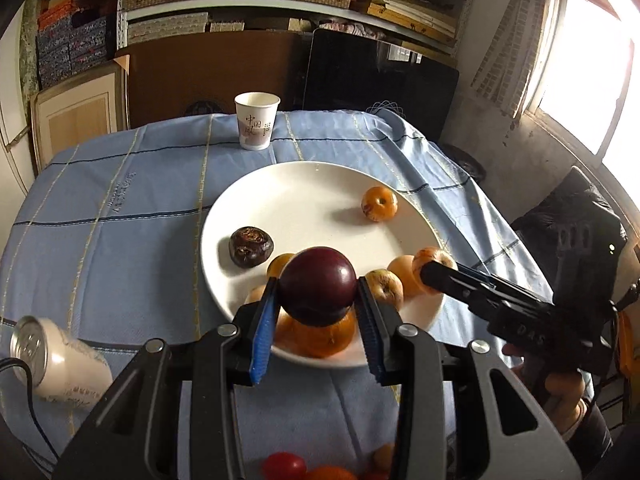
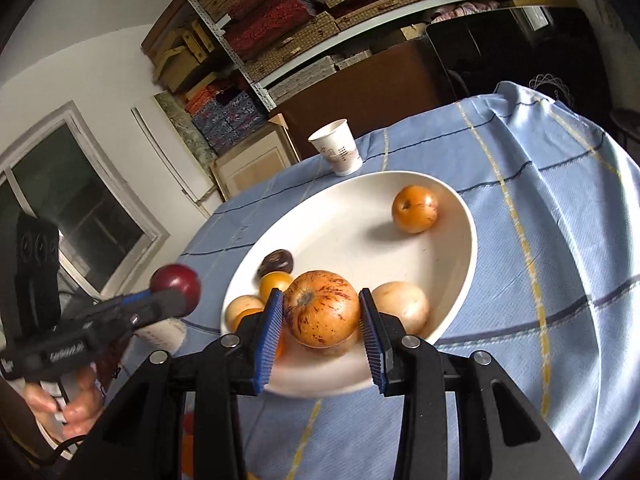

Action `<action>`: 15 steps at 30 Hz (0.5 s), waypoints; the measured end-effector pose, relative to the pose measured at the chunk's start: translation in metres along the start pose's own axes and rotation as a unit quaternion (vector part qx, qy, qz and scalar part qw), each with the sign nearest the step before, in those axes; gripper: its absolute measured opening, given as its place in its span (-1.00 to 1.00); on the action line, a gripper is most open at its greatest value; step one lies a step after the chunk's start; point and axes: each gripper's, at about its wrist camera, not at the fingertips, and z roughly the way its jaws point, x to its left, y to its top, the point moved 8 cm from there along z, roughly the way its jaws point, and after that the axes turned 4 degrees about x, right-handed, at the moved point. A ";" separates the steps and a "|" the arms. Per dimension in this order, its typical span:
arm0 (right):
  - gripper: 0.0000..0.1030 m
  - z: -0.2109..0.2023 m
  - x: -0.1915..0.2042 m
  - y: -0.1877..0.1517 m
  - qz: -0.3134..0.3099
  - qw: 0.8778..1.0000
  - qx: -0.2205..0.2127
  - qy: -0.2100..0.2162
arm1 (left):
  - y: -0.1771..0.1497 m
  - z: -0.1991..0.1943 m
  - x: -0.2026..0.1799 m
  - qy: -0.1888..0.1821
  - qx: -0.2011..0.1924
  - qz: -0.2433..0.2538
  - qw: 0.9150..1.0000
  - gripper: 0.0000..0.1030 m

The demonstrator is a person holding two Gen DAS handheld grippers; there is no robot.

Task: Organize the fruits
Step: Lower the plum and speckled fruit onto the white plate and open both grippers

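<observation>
The left gripper (image 1: 318,300) pinches a round dark red plum (image 1: 317,286) between its blue ribbed pads, holding it above the near rim of a wide white ceramic plate (image 1: 304,196) that sits on a light blue checked tablecloth (image 1: 120,208). Seen from the right wrist, that same plum (image 2: 177,281) hangs off the left edge of the plate (image 2: 352,216), clear of the dish. The right gripper (image 2: 322,318) clasps a round orange fruit with reddish speckles (image 2: 323,308), both pads touching its sides, over the near part of the plate; in the left wrist view the right gripper (image 1: 430,274) reaches in from the right with that fruit (image 1: 434,258) at its tip. On the plate lie a wrinkled dark brown fruit (image 1: 251,246) towards the left, a lone orange fruit (image 1: 379,203) towards the far right, and a cluster of pale yellow and orange fruits (image 1: 396,280) crowded near the front rim. A white paper cup with printed characters (image 1: 257,126) stands upright beyond the far edge of the plate. A white drink can (image 1: 60,364) lies on its side at the near left of the cloth. A small red tomato (image 1: 285,466) lies on the cloth at the near edge, partly hidden by the gripper body.
</observation>
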 end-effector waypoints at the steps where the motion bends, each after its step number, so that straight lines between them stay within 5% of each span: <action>1: -0.24 0.002 -0.003 0.001 0.002 1.000 -0.001 0.000 | 0.004 0.009 0.001 0.006 0.007 -0.001 1.000 -0.28; 3: -0.17 0.005 -0.006 0.002 0.005 1.000 -0.002 -0.005 | 0.008 0.023 0.002 0.018 0.018 0.000 1.000 -0.27; 5: 0.29 0.001 -0.005 0.004 -0.002 1.000 -0.008 -0.009 | 0.008 0.030 0.005 0.032 0.025 -0.006 0.999 -0.19; 7: 0.34 -0.011 0.001 0.007 -0.020 0.999 -0.021 -0.016 | 0.010 0.022 0.008 0.051 0.007 -0.014 0.999 0.58; 8: 0.35 -0.017 0.006 0.008 -0.028 0.999 -0.024 -0.013 | 0.011 0.013 0.010 0.066 -0.014 -0.017 0.998 0.69; 15: 0.40 -0.055 0.033 -0.003 -0.077 0.996 -0.035 -0.001 | -0.020 -0.043 0.008 0.115 -0.067 0.009 0.991 0.86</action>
